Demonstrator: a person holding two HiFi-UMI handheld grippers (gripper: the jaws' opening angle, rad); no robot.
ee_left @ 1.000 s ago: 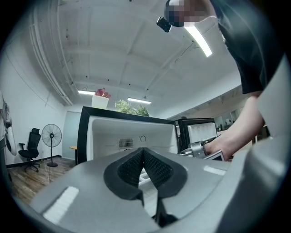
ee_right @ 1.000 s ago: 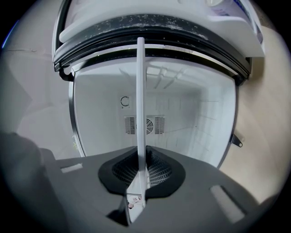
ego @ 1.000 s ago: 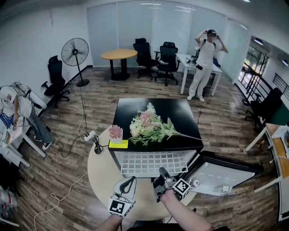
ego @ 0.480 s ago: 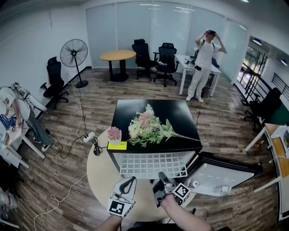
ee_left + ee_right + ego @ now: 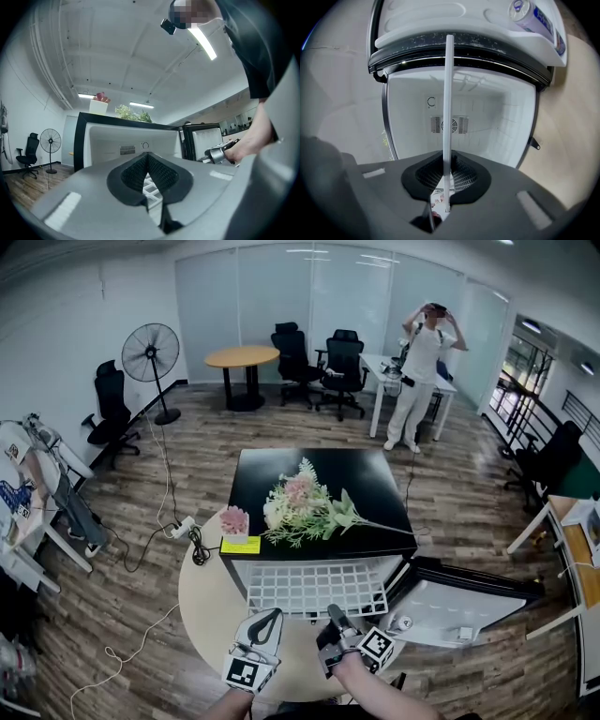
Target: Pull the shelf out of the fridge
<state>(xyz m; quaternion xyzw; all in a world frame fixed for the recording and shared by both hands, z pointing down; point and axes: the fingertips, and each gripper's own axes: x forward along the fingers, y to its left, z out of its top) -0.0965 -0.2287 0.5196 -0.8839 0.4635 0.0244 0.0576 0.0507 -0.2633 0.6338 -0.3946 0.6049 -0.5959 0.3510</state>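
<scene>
A small black fridge (image 5: pixel 370 474) stands on a round table with its door (image 5: pixel 459 601) swung open to the right. The white wire shelf (image 5: pixel 309 587) sticks out of its front, toward me. My right gripper (image 5: pixel 333 617) is shut on the shelf's front edge. In the right gripper view the shelf (image 5: pixel 449 108) shows edge-on as a thin white bar running from the pads into the white fridge interior (image 5: pixel 487 122). My left gripper (image 5: pixel 269 617) hangs just left of it, shut and holding nothing, its closed tips (image 5: pixel 148 157) pointing at the open fridge.
A bunch of flowers (image 5: pixel 305 507) and a small pink pot plant (image 5: pixel 234 519) lie on the fridge top. A can (image 5: pixel 525 11) sits in the door rack. The beige round table (image 5: pixel 211 606) extends left. A person (image 5: pixel 417 371) stands far back among desks and chairs.
The right gripper has drawn back slightly toward me with the shelf, which now sticks out a little farther. The left gripper has hardly moved.
</scene>
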